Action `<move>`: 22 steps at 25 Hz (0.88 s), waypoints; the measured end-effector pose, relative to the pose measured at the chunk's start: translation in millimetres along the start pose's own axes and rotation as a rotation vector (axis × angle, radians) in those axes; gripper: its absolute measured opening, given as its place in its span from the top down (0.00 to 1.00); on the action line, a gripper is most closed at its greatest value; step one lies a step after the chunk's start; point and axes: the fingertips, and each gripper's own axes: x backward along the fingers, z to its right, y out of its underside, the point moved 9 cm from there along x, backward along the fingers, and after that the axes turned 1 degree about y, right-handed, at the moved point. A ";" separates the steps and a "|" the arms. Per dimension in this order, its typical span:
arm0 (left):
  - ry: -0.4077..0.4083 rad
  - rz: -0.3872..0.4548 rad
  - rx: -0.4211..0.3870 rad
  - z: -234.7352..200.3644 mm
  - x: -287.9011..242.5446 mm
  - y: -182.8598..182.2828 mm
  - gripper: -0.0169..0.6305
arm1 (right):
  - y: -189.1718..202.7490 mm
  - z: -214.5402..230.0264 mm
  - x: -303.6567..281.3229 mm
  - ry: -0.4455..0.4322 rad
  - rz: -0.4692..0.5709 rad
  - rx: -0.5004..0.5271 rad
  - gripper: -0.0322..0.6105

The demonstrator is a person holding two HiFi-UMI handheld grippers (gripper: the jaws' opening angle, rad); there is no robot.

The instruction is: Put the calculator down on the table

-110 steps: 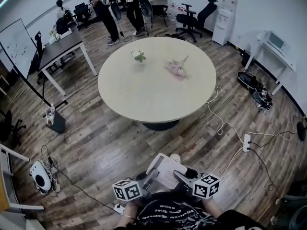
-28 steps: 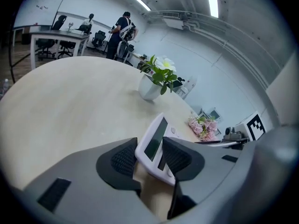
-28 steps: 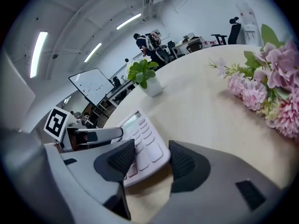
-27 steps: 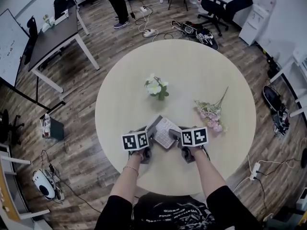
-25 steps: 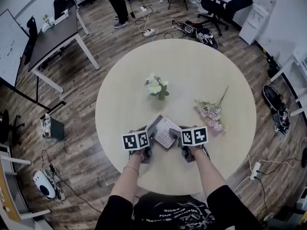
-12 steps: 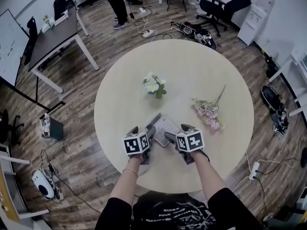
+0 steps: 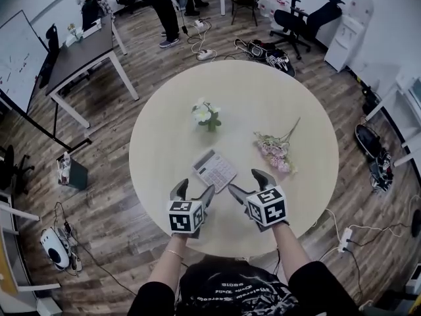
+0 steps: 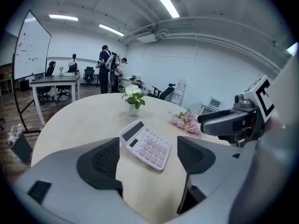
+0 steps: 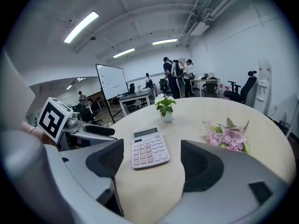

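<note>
The white calculator (image 7: 214, 170) lies flat on the round beige table (image 7: 263, 97), keys up, with nothing holding it. My left gripper (image 7: 194, 191) hovers just short of it, above the table's near edge, jaws wide open and empty. My right gripper (image 7: 245, 183) hangs beside it on the right; its jaws stand wide apart and are closing slightly, with nothing between them. In the left gripper view the calculator (image 8: 145, 143) sits beyond the gap of the left gripper (image 8: 149, 157). In the right gripper view the calculator (image 9: 149, 148) lies ahead of the right gripper (image 9: 150, 160).
A small potted plant (image 7: 205, 115) stands near the table's middle, and a bunch of pink flowers (image 7: 273, 151) lies right of the calculator. Around the table are a dark desk (image 7: 82, 51), office chairs (image 7: 289, 18), standing people (image 7: 164, 5) and floor cables (image 7: 335, 236).
Both grippers let go of the calculator, opened wide and drew back and up toward the near edge. The calculator now rests flat on the table.
</note>
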 end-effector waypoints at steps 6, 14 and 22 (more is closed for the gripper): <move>0.033 0.061 0.002 45.3 55.5 21.9 0.37 | 16.5 -16.0 69.4 0.006 0.062 0.131 0.35; 0.041 0.146 -0.051 108.5 121.7 62.3 0.37 | 60.9 -33.2 159.8 -0.016 0.155 0.215 0.35; 0.043 0.177 -0.050 149.0 165.3 108.5 0.37 | 115.0 -44.5 218.7 0.031 0.180 0.190 0.35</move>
